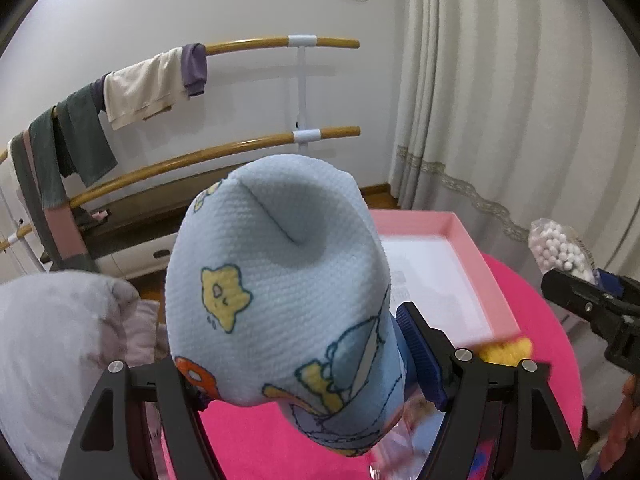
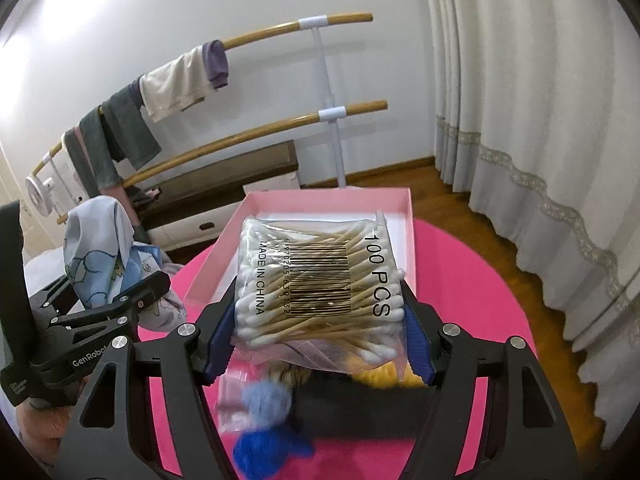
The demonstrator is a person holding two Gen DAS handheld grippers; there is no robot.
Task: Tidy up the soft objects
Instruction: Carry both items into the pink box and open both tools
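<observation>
- As we read the left wrist view from its left edge, we first log a pale grey cushion (image 1: 48, 340), soft and blurred, beside the pink round table (image 1: 532, 320).
- We list next the left gripper (image 1: 296, 364), its jaws clamped on a light blue cartoon-print cloth bundle (image 1: 280, 280), which is raised above the table; a blue pad (image 1: 420, 356) presses its right flank.
- We note behind the bundle a pink shallow box (image 1: 472, 256) with a white floor, resting on the table.
- We record at the far right of that view the right gripper (image 1: 592, 300), with its bag showing just above it.
- Turning to the right wrist view, we enter the blue bundle at left, then the right gripper (image 2: 320, 320) closed on a clear bag of cotton swabs (image 2: 316, 284), pads on both sides; the bag hangs over the near end of the pink box.
- We add blurred soft items below the bag: a blue pompom (image 2: 264, 400), a darker blue piece (image 2: 272, 452), something yellow (image 2: 384, 376).
- We close with white curtains (image 2: 540, 120) at right.
</observation>
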